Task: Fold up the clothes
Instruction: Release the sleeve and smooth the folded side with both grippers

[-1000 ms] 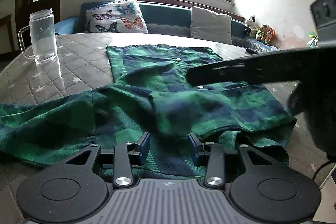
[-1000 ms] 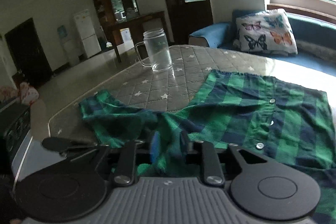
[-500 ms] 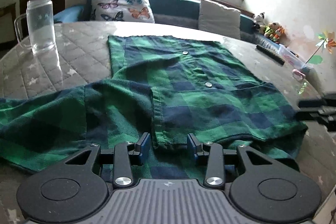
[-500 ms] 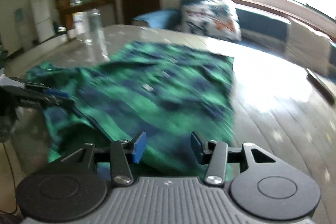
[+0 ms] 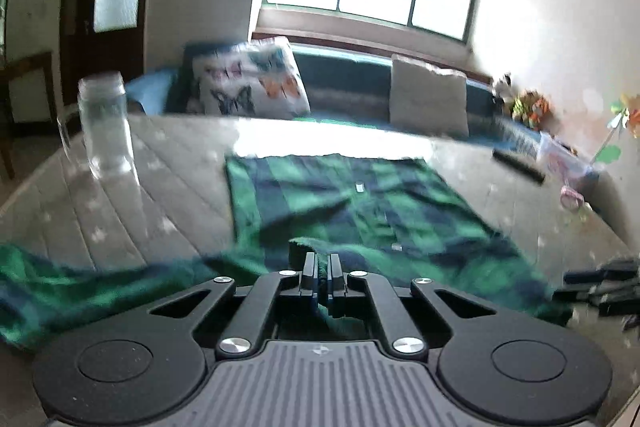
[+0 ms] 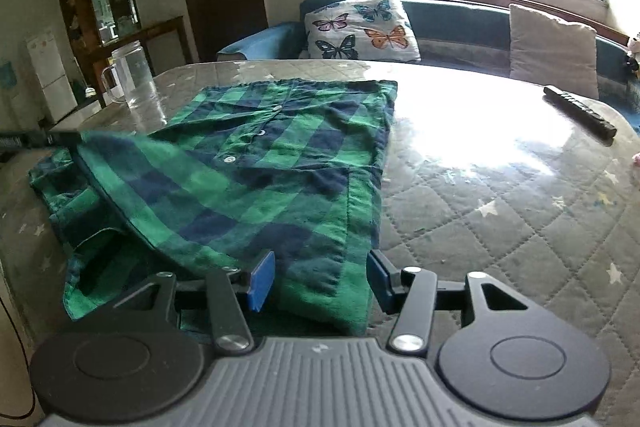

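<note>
A green-and-navy plaid shirt (image 6: 256, 179) lies spread on the quilted, star-patterned surface (image 6: 500, 195), buttons up, its near hem at the surface's front edge. The left gripper (image 5: 321, 269) is pinched tight on a raised fold of the shirt's fabric — its fingers nearly meet, cloth bunched between them. The right gripper (image 6: 320, 279) stands wide apart, its blue pads (image 6: 262, 279) straddling the shirt's near corner without clamping it. A glass mug (image 6: 132, 79) stands beyond the shirt's left side — a dark remote (image 6: 580, 113) lies well apart to the right.
</note>
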A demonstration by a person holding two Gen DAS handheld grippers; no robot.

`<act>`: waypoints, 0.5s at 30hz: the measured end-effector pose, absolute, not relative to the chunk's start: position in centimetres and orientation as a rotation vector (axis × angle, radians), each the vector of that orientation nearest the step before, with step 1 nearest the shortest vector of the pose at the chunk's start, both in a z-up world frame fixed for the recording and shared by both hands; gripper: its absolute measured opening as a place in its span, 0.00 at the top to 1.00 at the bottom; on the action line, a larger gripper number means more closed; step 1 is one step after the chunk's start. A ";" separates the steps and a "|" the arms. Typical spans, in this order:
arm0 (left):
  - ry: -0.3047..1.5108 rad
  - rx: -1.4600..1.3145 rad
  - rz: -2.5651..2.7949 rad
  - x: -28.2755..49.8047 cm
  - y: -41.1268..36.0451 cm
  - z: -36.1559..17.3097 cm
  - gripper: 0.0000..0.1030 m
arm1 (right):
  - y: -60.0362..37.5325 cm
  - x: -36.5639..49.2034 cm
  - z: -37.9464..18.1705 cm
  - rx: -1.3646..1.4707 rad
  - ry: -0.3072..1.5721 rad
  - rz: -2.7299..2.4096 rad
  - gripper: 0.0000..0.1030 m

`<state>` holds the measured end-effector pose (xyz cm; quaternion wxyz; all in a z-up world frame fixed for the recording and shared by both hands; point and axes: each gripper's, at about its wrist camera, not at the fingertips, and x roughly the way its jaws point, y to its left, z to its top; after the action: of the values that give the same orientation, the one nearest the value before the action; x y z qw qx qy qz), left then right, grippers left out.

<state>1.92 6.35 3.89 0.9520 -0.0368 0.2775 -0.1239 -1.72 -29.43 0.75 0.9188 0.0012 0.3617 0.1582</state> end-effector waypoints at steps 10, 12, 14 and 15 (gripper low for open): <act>0.713 -0.037 -0.194 3.6 6.9 0.0 0.95 | -28.5 -0.8 -1.0 -0.030 0.810 0.364 0.50; 0.729 -0.024 -0.194 3.7 7.0 -0.3 0.92 | -28.5 -0.7 -0.3 -0.048 0.801 0.367 0.50; 0.714 -0.006 -0.172 3.5 7.0 -0.2 0.92 | -28.3 -0.4 0.5 -0.068 0.776 0.370 0.50; 0.702 -0.002 -0.164 3.4 7.1 -0.1 0.92 | -28.1 0.0 0.9 -0.074 0.765 0.371 0.50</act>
<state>3.39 7.14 -0.06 0.9358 -0.0011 0.3433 -0.0801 -0.01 -28.15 0.93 0.9104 -0.0357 0.3708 0.1801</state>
